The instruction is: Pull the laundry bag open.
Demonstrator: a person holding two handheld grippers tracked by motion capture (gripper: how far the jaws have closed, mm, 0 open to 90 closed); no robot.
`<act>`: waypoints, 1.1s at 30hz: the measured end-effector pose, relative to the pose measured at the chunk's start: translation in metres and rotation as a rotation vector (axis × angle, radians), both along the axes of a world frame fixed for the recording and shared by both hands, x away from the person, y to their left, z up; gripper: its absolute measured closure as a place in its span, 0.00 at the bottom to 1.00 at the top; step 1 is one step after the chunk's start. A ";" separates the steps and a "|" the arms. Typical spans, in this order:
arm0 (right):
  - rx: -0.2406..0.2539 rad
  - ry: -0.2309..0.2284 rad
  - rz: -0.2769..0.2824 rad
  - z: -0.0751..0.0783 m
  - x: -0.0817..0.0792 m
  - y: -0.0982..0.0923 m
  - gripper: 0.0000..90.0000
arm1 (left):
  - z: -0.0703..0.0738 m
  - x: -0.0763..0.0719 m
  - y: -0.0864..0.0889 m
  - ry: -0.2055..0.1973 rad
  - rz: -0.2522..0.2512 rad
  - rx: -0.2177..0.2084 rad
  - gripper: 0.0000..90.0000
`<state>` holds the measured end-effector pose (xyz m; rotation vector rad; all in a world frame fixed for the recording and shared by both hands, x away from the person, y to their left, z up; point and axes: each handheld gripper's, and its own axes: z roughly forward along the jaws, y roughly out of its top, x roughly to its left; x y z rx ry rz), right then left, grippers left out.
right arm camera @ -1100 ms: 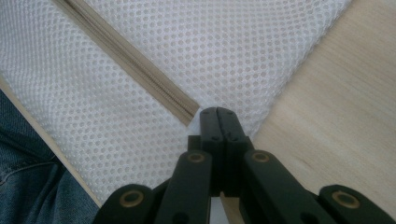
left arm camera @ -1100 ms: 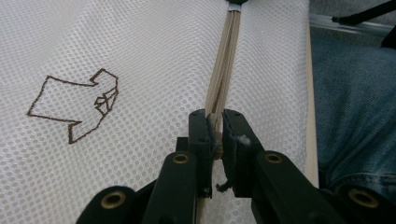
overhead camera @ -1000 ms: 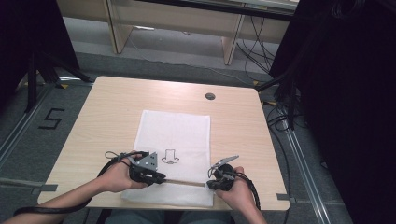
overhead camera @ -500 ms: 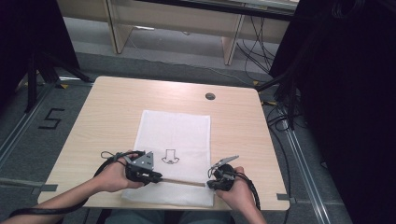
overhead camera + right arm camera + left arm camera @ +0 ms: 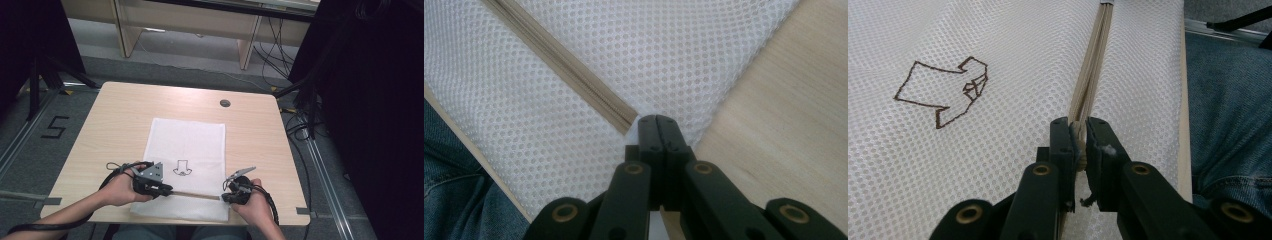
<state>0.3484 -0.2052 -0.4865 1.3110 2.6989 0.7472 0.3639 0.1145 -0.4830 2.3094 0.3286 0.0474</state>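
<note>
**Both tools pinching a zipper near the bench's front edge**

The white mesh bag [image 5: 186, 165] lay flat on the wooden bench [image 5: 115, 115], its near end reaching the six o'clock edge. Bare wood ran wide at nine, three and twelve o'clock, broken by a small dark grommet [image 5: 225, 103] toward one o'clock. Beyond the front edge, blue denim [image 5: 1233, 110] showed close under the hands.

The bag was fine honeycomb mesh with a brown outline drawing [image 5: 182, 167] near its middle and a beige zipper [image 5: 195, 195] running across its near end. The left tool [image 5: 1079, 134], at about seven o'clock, had its jaws nearly closed, clamping the zipper's end. The right tool [image 5: 657, 124], at about five o'clock beside the bag's right edge, had its jaws pressed fully together at the zipper's other end, apparently nipping the mesh there.
</note>
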 end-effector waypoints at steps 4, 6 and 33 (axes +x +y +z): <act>-0.006 -0.007 0.013 0.000 0.001 -0.001 1.00 | 0.000 0.000 0.002 -0.001 0.005 0.004 0.91; -0.005 -0.009 0.011 0.000 0.001 -0.001 1.00 | 0.000 0.000 0.003 0.004 0.005 -0.001 0.91; -0.004 -0.009 0.010 0.000 0.001 -0.001 1.00 | -0.001 -0.001 0.011 0.006 0.012 0.003 0.91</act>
